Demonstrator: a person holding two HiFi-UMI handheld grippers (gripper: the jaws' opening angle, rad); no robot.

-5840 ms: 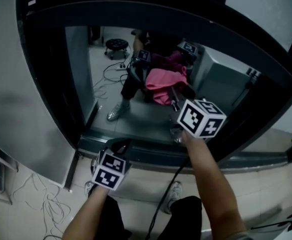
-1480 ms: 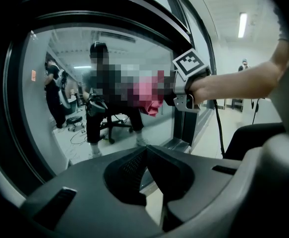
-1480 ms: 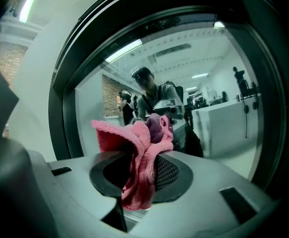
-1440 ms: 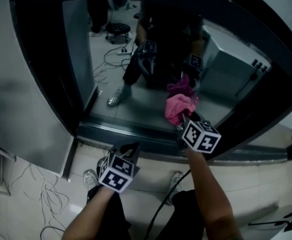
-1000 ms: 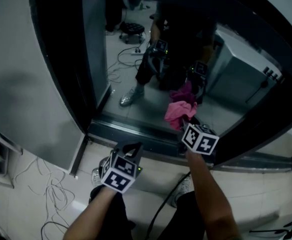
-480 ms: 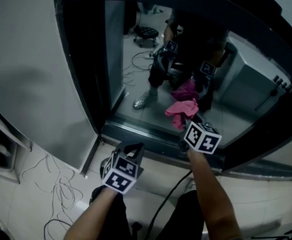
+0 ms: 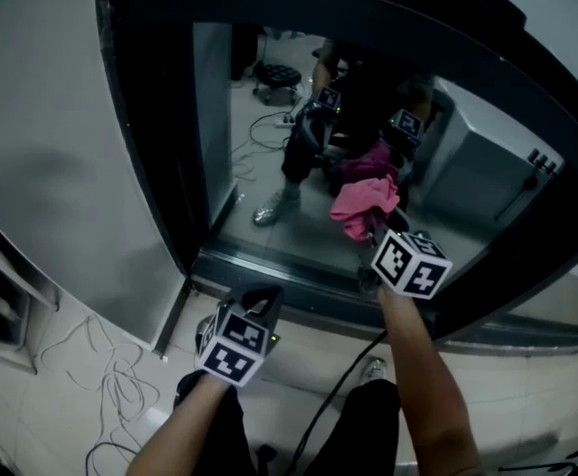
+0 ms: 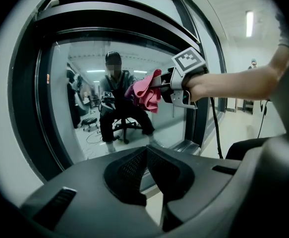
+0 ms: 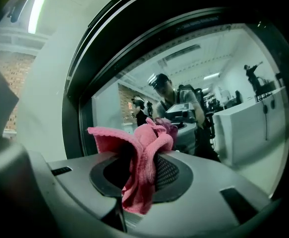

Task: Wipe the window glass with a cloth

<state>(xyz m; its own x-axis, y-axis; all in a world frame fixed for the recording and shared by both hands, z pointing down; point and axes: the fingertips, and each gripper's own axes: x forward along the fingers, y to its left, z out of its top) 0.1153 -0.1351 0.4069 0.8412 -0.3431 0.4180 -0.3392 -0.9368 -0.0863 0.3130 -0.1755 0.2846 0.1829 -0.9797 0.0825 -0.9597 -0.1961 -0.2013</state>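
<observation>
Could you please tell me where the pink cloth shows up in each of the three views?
Head view: cloth right of centre, at the tip of the right tool.
Left gripper view: cloth upper centre, held out by the right tool.
Right gripper view: cloth in the middle, between the jaws.
Shared landmark: the dark window frame.

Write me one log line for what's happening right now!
step: wipe window | right gripper: shut on pink cloth, cloth against window glass | left gripper: shut, empty, low by bottom frame
</observation>
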